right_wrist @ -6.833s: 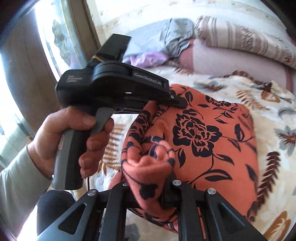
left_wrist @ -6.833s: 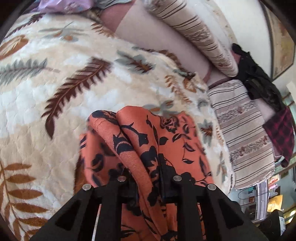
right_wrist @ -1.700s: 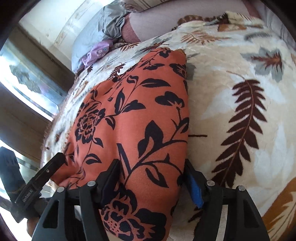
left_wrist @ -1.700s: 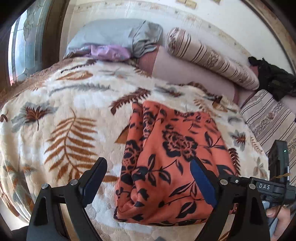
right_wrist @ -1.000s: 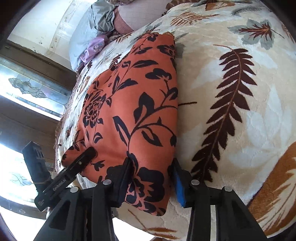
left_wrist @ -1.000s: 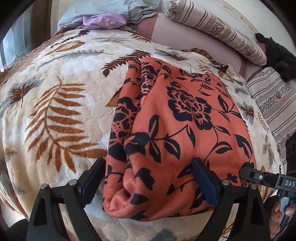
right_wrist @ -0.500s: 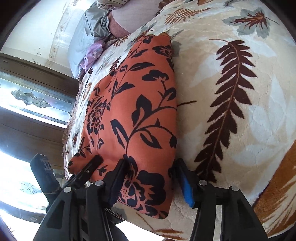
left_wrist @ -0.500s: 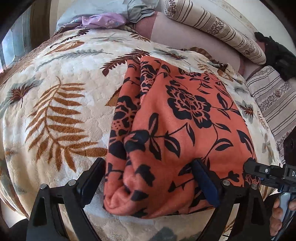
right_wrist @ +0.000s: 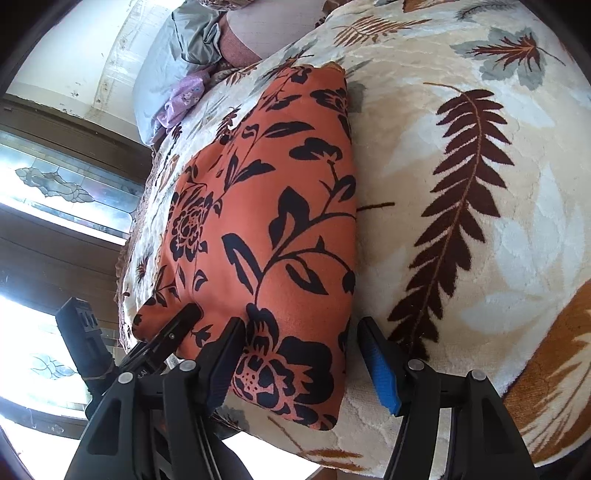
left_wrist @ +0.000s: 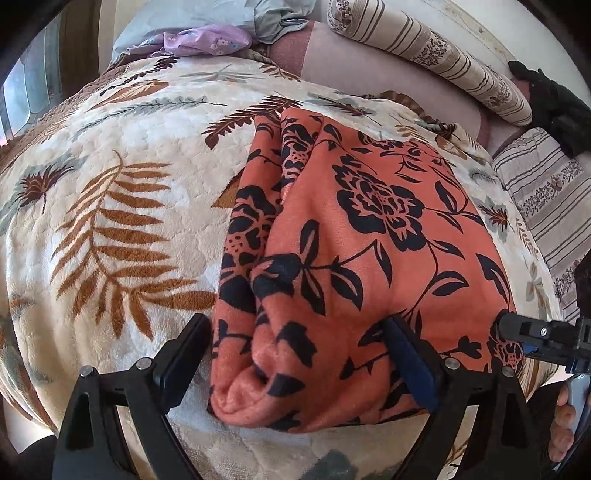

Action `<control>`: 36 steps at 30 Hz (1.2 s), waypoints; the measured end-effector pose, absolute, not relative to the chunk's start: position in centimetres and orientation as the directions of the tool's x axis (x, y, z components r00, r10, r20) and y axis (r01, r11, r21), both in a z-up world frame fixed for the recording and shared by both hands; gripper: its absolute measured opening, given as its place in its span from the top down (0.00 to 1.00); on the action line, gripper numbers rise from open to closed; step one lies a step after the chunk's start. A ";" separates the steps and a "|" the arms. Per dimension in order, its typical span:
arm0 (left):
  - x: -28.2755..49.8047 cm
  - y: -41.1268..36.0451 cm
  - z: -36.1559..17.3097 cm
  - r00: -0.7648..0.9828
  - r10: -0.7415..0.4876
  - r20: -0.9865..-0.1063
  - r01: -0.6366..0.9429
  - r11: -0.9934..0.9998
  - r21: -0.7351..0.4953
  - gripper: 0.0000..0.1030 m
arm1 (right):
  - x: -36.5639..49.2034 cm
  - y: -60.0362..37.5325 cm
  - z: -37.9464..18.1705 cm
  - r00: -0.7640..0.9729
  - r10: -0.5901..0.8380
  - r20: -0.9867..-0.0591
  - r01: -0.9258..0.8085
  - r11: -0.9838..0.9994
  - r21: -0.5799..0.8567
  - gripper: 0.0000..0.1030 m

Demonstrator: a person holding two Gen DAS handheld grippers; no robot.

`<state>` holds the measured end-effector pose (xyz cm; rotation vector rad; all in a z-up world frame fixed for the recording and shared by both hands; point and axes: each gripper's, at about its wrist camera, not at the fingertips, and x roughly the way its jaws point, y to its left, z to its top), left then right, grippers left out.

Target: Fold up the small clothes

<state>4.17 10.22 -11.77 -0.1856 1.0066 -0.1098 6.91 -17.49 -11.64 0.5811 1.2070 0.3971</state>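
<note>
The orange floral garment (left_wrist: pixel 354 258) lies folded into a thick oblong on the leaf-patterned blanket (left_wrist: pixel 122 206) that covers the bed, its near end at the bed's front edge and its far end pointing toward the striped bolster (left_wrist: pixel 436 62). It looks like plush, soft cloth in several layers: light, limp, likely to sag and spill open if lifted by one layer, so the sensible hold seems to be across the full thickness at the two near corners, or a flat press from above. The left gripper (left_wrist: pixel 295 369) is spread wide, one finger beside the garment's rolled left edge and the other lying on the cloth, pinching nothing. The right gripper (right_wrist: pixel 303 365) is likewise spread around the garment's near right corner, its blue-padded finger over the blanket just beside the fold, nothing pinched. The left wrist view shows what the right cannot: the bunched, uneven layers along the garment's left side, a lilac cloth (left_wrist: pixel 207 40) and grey bedding (left_wrist: pixel 236 14) beyond its far end, a black garment (left_wrist: pixel 554 107) past the bolster. The right wrist view alone shows the garment's clean right fold line and the stained-glass window (right_wrist: pixel 62 184) beyond its left side.
</note>
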 end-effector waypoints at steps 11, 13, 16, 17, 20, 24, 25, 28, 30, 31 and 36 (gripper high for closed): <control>4.3 10.2 -11.7 0.532 -0.173 -0.829 0.004 0.979 -0.202 0.08 | 11.5 -21.1 -9.9 0.428 0.644 -0.634 0.134 0.649 0.749 0.28; 4.3 10.2 -11.7 0.531 -0.173 -0.829 0.003 0.979 -0.202 0.07 | 12.1 -19.3 -11.6 0.340 0.674 -0.656 0.102 0.667 0.738 0.29; 4.3 10.1 -11.7 0.532 -0.173 -0.829 0.007 0.980 -0.200 0.07 | 11.4 -16.4 -12.3 0.310 0.561 -0.768 -0.013 0.810 0.587 0.46; 4.4 10.2 -11.7 0.532 -0.173 -0.829 0.006 0.980 -0.201 0.07 | 11.3 -16.3 -12.2 0.319 0.553 -0.770 -0.014 0.815 0.579 0.46; 3.9 10.8 -9.7 0.604 -0.190 -0.774 -0.011 0.969 -0.246 0.10 | 11.5 -16.1 -11.9 0.315 0.532 -0.786 -0.039 0.835 0.550 0.48; 1.6 11.7 -5.5 0.797 -0.172 -0.579 0.012 0.963 -0.269 0.10 | 11.2 -16.2 -12.1 0.329 0.536 -0.777 -0.052 0.832 0.552 0.47; 2.1 11.3 -6.1 0.772 -0.174 -0.612 0.020 0.968 -0.249 0.10 | 11.3 -16.4 -12.5 0.330 0.550 -0.767 -0.041 0.820 0.570 0.46; 5.0 9.3 -11.9 0.499 -0.139 -0.855 0.020 0.989 -0.149 0.08 | 11.2 -17.4 -13.1 0.332 0.598 -0.730 -0.015 0.777 0.630 0.42; 4.7 10.1 -11.3 0.545 -0.167 -0.822 -0.006 0.979 -0.203 0.08 | 11.3 -17.5 -12.9 0.326 0.601 -0.729 -0.004 0.772 0.635 0.40; 4.8 10.2 -11.1 0.548 -0.173 -0.818 0.002 0.979 -0.206 0.08 | 11.4 -17.6 -12.7 0.324 0.601 -0.730 0.006 0.771 0.637 0.37; 5.3 10.5 -12.2 0.533 -0.168 -0.829 -0.007 0.979 -0.203 0.08 | 12.5 -19.2 -10.0 0.413 0.600 -0.685 0.041 0.739 0.672 0.35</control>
